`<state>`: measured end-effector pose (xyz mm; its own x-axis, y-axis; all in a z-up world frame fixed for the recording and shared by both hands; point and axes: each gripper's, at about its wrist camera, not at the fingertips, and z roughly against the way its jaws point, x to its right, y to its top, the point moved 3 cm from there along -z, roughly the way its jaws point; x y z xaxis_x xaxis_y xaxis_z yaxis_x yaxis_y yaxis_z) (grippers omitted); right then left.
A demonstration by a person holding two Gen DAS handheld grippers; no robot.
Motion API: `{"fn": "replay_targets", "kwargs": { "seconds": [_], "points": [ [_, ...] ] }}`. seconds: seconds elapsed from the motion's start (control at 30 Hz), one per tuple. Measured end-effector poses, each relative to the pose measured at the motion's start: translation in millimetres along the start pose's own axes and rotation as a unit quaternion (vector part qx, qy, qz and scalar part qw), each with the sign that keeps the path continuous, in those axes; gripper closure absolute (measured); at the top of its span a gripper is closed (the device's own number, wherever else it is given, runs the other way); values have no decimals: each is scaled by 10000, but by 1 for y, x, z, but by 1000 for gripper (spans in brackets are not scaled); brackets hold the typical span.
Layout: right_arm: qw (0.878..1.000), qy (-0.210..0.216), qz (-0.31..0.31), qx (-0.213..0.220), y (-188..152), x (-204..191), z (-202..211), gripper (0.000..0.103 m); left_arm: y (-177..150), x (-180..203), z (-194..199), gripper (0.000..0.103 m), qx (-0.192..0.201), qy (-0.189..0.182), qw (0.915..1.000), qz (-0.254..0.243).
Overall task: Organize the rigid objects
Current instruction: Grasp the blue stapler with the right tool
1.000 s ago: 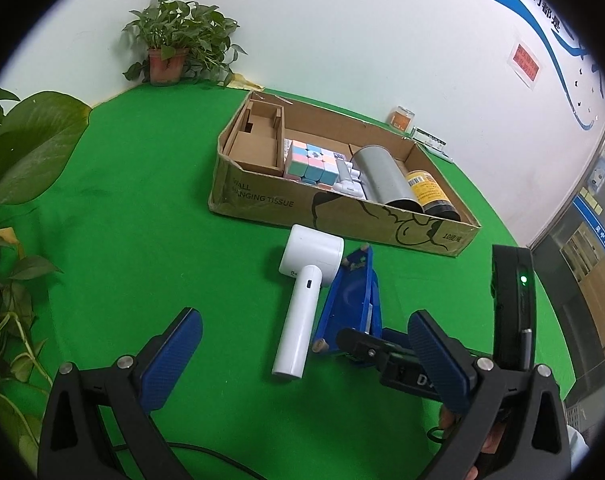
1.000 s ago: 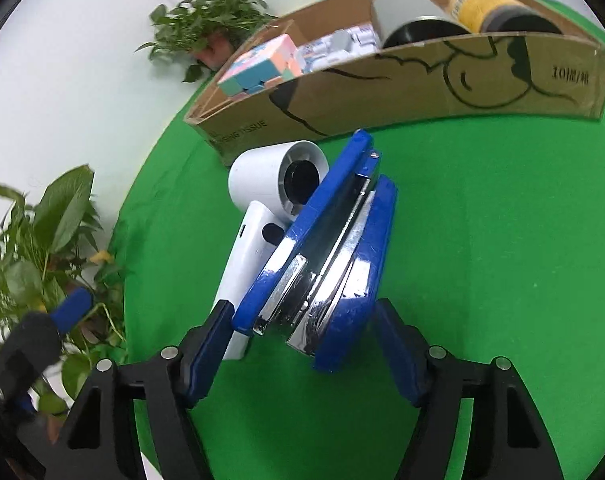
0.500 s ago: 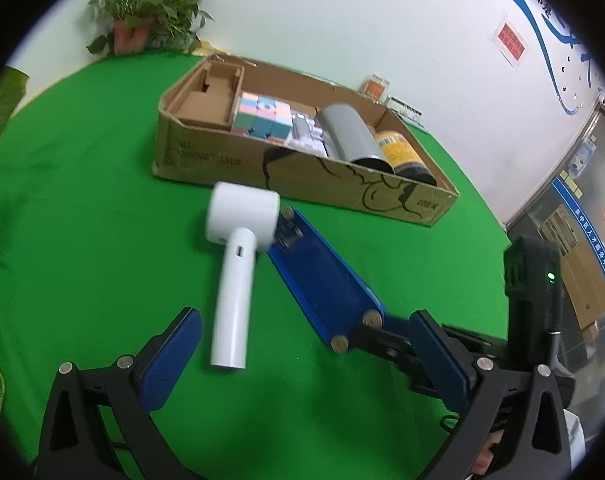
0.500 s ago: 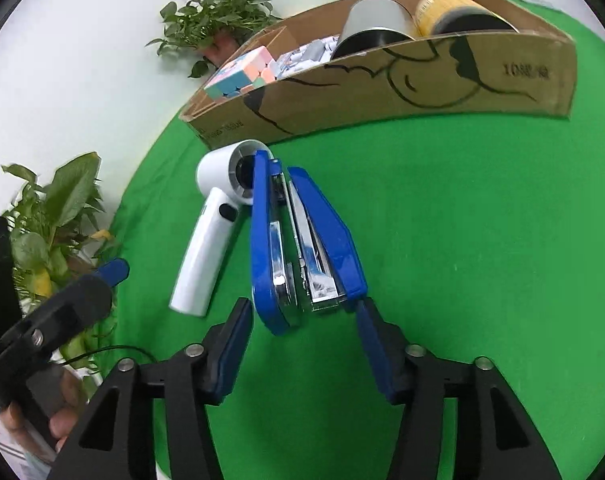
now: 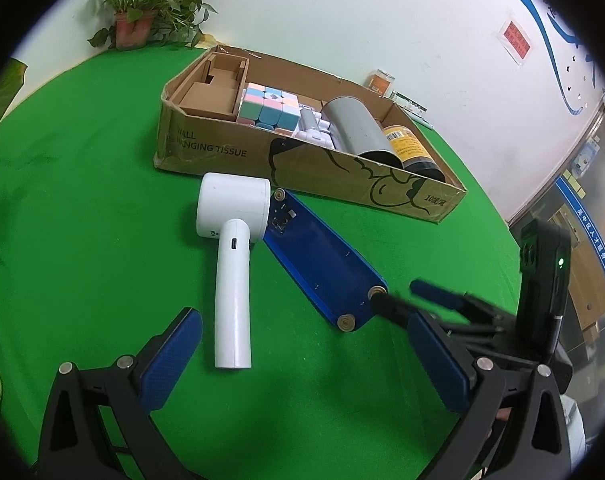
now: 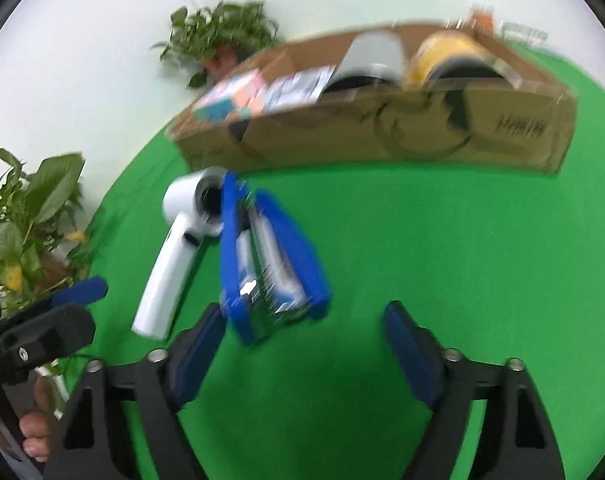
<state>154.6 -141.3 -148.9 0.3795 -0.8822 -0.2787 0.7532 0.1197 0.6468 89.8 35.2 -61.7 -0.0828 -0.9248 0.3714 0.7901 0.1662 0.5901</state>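
Note:
A blue stapler (image 5: 322,264) lies on its side on the green cloth, its front end touching the head of a white handheld device (image 5: 232,248). Both lie just in front of an open cardboard box (image 5: 302,168). My left gripper (image 5: 302,360) is open and empty, just short of the white handle's end. My right gripper (image 6: 302,344) is open and empty, right behind the stapler (image 6: 266,256); its left finger is close to the stapler's rear end. The right wrist view is blurred. The right gripper's fingers (image 5: 434,296) show in the left wrist view.
The box holds a pastel cube (image 5: 264,106), a small cardboard insert (image 5: 214,88), white items, a grey cylinder (image 5: 358,128) and a yellow-labelled jar (image 5: 412,148). Potted plants stand at the far left (image 5: 150,4) and near the left edge (image 6: 30,216).
My right gripper has let go of the stapler and opened wide, drawing back slightly. The stapler now lies on the cloth. The left gripper's view shifted a little.

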Motion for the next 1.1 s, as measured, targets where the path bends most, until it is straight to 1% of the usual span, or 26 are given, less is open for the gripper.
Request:
{"fn": "replay_targets", "kwargs": {
  "seconds": [0.03,0.07,0.1,0.13,0.2,0.23,0.27,0.33,0.43,0.47,0.53,0.57,0.63,0.67,0.7,0.73,0.77,0.83,0.87,0.9,0.93,0.97,1.0,1.03,1.07,1.1],
  "points": [
    [9999,55,68,-62,4,-1,-4,16,0,0,-1,1,-12,-4,10000,14],
    [9994,196,177,-241,7,-4,-12,16,0,0,-2,1,-20,-3,10000,15],
    [9979,350,310,-447,9,-8,-21,18,0,0,-3,2,-29,29,10000,5],
    [9973,379,372,-512,11,-11,-27,20,0,-1,-3,2,-12,130,9999,-5],
    [9972,224,498,-506,12,-15,-34,30,0,-2,-5,2,-60,26,10000,5],
    [9973,99,570,-458,13,-16,-36,43,0,-3,-5,2,-72,-19,10000,37],
    [9968,55,632,-485,13,-18,-38,52,1,-3,-4,2,-54,-11,10000,37],
    [9966,-62,671,-465,15,-22,-40,53,1,-3,-3,2,-34,36,10000,7],
    [9967,-278,615,-448,10,-20,-32,55,3,-2,-3,2,-28,-46,10000,22],
    [9964,-423,600,-415,7,-16,-27,55,3,0,-4,2,-25,-65,10000,15],
    [9917,-949,838,-240,-6,-12,-11,55,3,3,-5,2,-45,-118,9999,-12],
    [9857,-1305,1054,-147,-10,-10,-3,55,3,5,-7,2,-53,-154,9999,-26],
    [9689,-1973,1491,-33,-19,-7,10,55,2,12,-10,2,-82,-252,9996,-54],
    [9549,-2370,1788,27,-24,-5,16,55,2,17,-13,2,-93,-317,9994,-83],
    [9438,-2627,2006,69,-29,-1,21,55,2,21,-15,2,-107,-363,9992,-111],
    [9261,-2975,2315,128,-35,-1,24,55,2,24,-17,2,-124,-402,9990,-134],
    [8986,-3402,2763,187,-44,-6,24,55,1,30,-20,2,-144,-451,9988,-157],
    [8660,-3719,3332,251,-58,-18,21,54,0,35,-22,2,-164,-517,9984,-183],
    [8560,-3712,3586,302,-67,-26,21,53,0,37,-23,2,-175,-541,9982,-195],
    [8553,-3540,3766,370,-76,-36,23,51,0,38,-23,2,-189,-556,9981,-199],
    [8590,-3323,3863,498,-82,-45,28,50,-1,38,-23,2,-202,-558,9980,-197],
    [8692,-3001,3884,601,-88,-53,36,39,-2,37,-22,2,-215,-547,9981,-185],
    [8821,-2687,3806,689,-92,-57,45,23,-3,36,-22,2,-222,-539,9982,-172],
    [8934,-2448,3681,798,-92,-60,55,19,-4,35,-21,2,-236,-535,9982,-153],
    [9093,-2118,3460,926,-89,-60,68,15,-5,33,-21,2,-268,-541,9981,-118],
    [9183,-1958,3311,941,-86,-58,73,15,-5,32,-21,2,-290,-555,9980,-90]
  ]
}}
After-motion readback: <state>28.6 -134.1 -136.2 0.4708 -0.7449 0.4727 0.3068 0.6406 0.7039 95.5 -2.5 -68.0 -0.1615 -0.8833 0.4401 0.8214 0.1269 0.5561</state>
